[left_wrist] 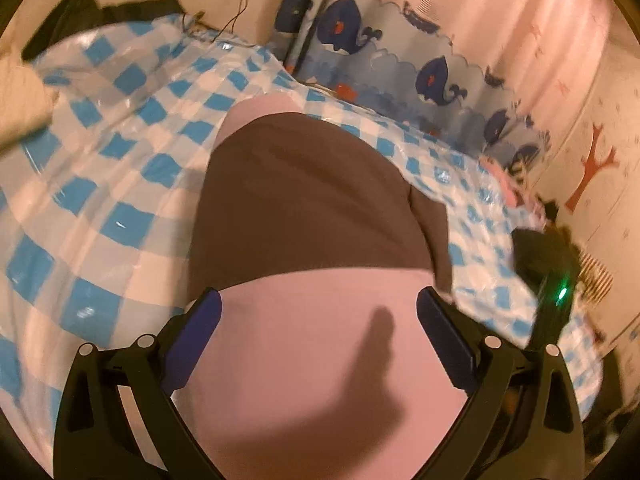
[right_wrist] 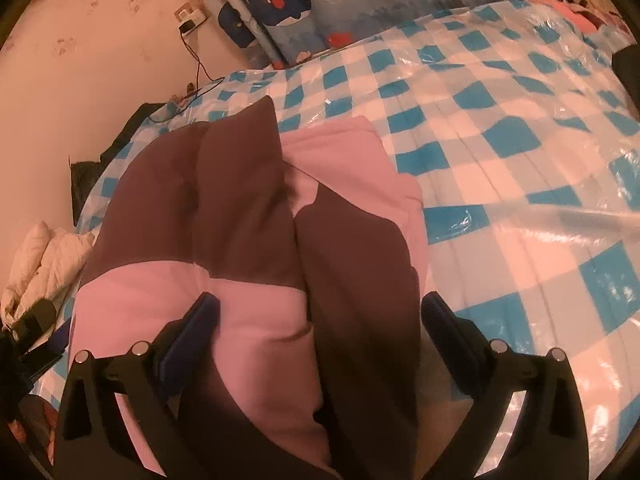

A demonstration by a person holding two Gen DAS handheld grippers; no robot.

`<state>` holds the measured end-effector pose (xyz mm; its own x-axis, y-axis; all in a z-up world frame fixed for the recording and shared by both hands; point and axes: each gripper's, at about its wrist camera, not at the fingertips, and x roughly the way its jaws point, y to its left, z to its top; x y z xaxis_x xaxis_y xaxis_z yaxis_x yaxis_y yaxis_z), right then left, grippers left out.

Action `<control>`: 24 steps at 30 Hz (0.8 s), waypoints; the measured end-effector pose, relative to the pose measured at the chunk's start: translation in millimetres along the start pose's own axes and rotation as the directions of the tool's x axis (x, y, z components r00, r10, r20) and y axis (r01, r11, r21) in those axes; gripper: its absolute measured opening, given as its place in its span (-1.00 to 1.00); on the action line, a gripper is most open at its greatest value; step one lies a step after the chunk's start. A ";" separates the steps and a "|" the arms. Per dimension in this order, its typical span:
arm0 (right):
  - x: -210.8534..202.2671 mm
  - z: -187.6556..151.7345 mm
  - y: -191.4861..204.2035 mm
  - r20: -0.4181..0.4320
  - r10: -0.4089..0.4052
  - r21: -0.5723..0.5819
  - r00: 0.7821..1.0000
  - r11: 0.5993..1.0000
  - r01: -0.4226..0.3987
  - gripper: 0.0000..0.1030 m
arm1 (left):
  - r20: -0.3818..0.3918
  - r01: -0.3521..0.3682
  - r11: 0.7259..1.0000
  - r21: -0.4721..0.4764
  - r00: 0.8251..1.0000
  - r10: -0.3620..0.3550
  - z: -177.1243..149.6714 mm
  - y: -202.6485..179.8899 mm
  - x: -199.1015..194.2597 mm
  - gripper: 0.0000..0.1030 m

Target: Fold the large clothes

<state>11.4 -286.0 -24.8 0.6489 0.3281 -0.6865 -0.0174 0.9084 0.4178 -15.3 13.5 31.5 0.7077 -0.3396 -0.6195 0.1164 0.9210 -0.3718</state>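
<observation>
In the left wrist view, we see the left gripper (left_wrist: pixel 318 312) spread wide over the pink-and-brown garment (left_wrist: pixel 312 216), which fills the frame's centre on a blue-checked sheet (left_wrist: pixel 120 128). In the right wrist view, the right gripper (right_wrist: pixel 320 316) gapes, holding nothing, above the garment (right_wrist: pixel 248 216) at centre left; the sheet (right_wrist: pixel 500 152) spreads right.

The pink and brown garment (left_wrist: pixel 320 360) runs off the bottom of both pictures. A dark thing with a green light (left_wrist: pixel 548 280) at the right edge is too blurry to tell.
</observation>
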 end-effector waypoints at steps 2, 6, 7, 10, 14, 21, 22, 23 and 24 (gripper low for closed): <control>-12.2 3.4 1.4 0.009 -0.012 0.005 1.000 1.000 0.012 0.86 | -0.006 -0.003 1.000 0.025 1.000 0.004 -2.6 -1.2 -4.4 0.82; -47.5 -7.0 8.1 0.080 -0.072 -0.068 0.994 0.995 0.077 0.86 | -0.018 -0.016 0.997 0.081 1.000 0.018 -10.2 -6.8 -12.5 0.82; -43.7 -15.0 9.4 0.058 -0.120 -0.112 0.991 0.986 0.126 0.86 | -0.021 -0.020 0.995 0.095 1.000 0.022 -11.8 -8.7 -13.0 0.82; -26.1 -28.2 -7.3 -0.001 -0.118 -0.096 0.993 0.988 0.117 0.86 | -0.022 -0.034 0.990 0.134 0.999 0.037 -15.6 -16.2 -15.0 0.82; -40.2 -26.8 -10.0 -0.003 -0.143 -0.067 0.990 0.988 0.142 0.86 | -0.002 -0.062 0.981 0.185 0.998 0.063 -18.0 -26.2 -23.6 0.82; -66.8 -41.6 0.5 0.080 -0.153 -0.103 0.985 0.982 0.161 0.86 | 0.014 -0.091 0.967 0.239 0.996 0.090 -24.7 -33.9 -37.2 0.82; -60.7 -43.7 -3.3 0.058 -0.144 -0.087 0.988 0.985 0.149 0.86 | 0.014 -0.093 0.965 0.244 0.996 0.092 -25.3 -34.4 -38.2 0.82; -54.3 -45.2 -6.5 0.037 -0.135 -0.072 0.990 0.988 0.138 0.86 | 0.015 -0.093 0.964 0.247 0.996 0.092 -26.1 -35.4 -38.6 0.82; -51.2 -46.3 -7.4 0.031 -0.133 -0.066 0.991 0.989 0.135 0.86 | 0.015 -0.093 0.964 0.250 0.996 0.092 -26.7 -35.4 -39.9 0.82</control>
<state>-56.9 -297.5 -20.3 0.6690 0.1964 -0.7168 0.0201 0.9593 0.2816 -66.3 -10.7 50.9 0.7259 -0.2504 -0.6406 0.2209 0.9669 -0.1277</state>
